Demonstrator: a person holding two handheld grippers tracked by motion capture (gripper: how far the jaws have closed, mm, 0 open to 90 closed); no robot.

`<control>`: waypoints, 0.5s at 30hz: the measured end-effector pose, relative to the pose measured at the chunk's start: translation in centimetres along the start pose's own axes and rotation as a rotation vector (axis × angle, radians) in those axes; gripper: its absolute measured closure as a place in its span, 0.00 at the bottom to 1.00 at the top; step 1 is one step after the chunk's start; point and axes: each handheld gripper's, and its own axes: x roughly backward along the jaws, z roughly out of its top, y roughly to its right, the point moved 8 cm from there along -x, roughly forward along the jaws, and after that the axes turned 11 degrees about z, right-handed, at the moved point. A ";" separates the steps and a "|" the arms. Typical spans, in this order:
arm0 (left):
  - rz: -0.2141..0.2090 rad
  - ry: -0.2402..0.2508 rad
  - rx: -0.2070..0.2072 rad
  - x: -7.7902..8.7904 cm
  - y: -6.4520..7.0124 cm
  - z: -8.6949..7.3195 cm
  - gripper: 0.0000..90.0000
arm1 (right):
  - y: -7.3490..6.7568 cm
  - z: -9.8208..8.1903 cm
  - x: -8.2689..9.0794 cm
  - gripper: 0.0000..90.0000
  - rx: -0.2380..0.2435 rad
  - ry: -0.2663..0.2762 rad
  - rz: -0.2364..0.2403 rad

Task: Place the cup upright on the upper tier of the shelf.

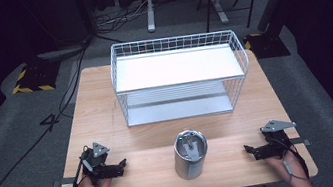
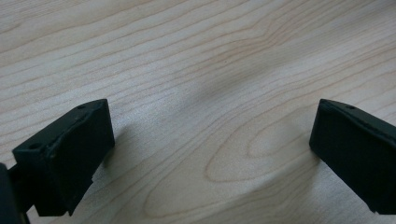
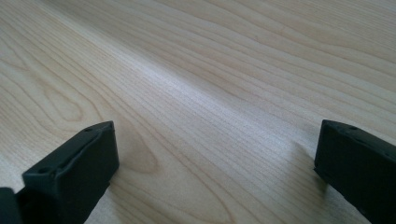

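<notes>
A steel tumbler (image 1: 191, 154) with a lid stands upright near the front middle of the wooden table (image 1: 101, 109). My left gripper (image 1: 121, 164) rests on the table at the front left, pointing right toward the tumbler, a hand's width away from it. My right gripper (image 1: 249, 150) lies at the front right, pointing left at the tumbler. In the left gripper view the left gripper (image 2: 212, 154) stands open over bare wood. The right gripper (image 3: 215, 168) in its own view is open too, nothing between its jaws.
A white wire basket rack (image 1: 181, 78) with two shelves stands at the back middle of the table. Cables and stands lie on the grey floor beyond the table's far edge.
</notes>
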 end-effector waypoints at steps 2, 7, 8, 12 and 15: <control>0.000 0.001 0.000 0.0 0.0 0.0 0.00 | 0.0 0.0 0.0 0.00 0.000 0.000 0.000; -0.001 0.001 0.000 0.0 0.0 0.0 0.00 | 0.0 0.0 0.0 0.00 0.000 0.000 0.000; -0.001 0.002 -0.001 0.0 0.0 0.0 0.00 | 0.0 0.0 0.0 0.00 0.000 0.000 0.000; -0.001 0.002 -0.001 0.0 0.0 0.0 0.00 | 0.0 0.0 0.0 0.00 -0.001 -0.001 -0.002; -0.001 0.001 0.000 0.0 0.0 0.0 0.00 | 0.0 0.0 0.0 0.00 -0.004 0.001 0.000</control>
